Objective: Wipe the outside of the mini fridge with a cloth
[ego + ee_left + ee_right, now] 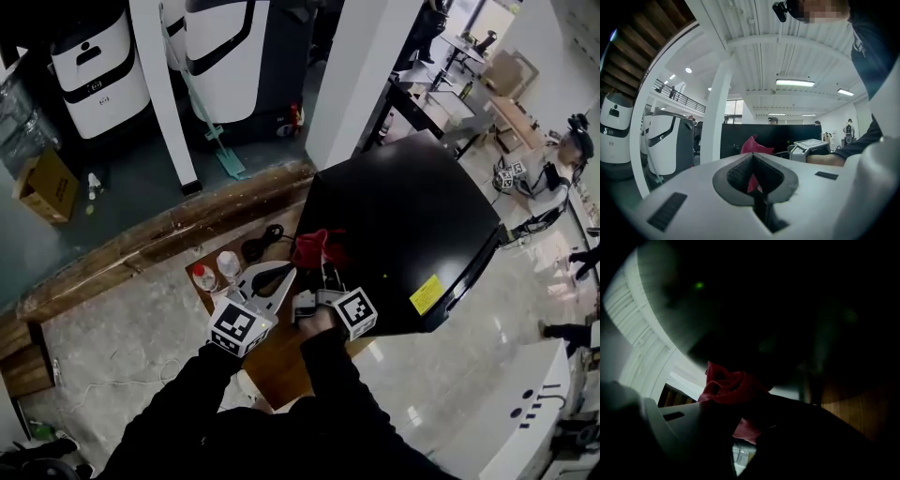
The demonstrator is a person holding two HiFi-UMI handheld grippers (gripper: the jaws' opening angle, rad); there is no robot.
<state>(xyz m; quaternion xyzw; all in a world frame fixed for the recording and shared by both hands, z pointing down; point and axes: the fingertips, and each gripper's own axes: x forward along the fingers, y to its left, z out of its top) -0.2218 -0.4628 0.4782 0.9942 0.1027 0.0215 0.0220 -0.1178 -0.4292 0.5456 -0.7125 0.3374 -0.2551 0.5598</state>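
Note:
The black mini fridge (412,216) stands on a low wooden table (281,364) right of centre. A crumpled red cloth (317,247) lies against the fridge's left side, and my right gripper (323,277) is shut on it. In the right gripper view the cloth (729,385) bulges out of the jaws against the dark fridge wall (787,310). My left gripper (279,275) hovers just left of the cloth, shut and empty. In the left gripper view the cloth (752,144) and fridge (787,136) show beyond its jaws (753,180).
Two small water bottles (204,277) and a coiled black cable (262,246) sit on the table left of the fridge. A wooden ledge (159,239) runs behind. A white pillar (361,75), white machines (98,70) and a cardboard box (45,185) stand beyond.

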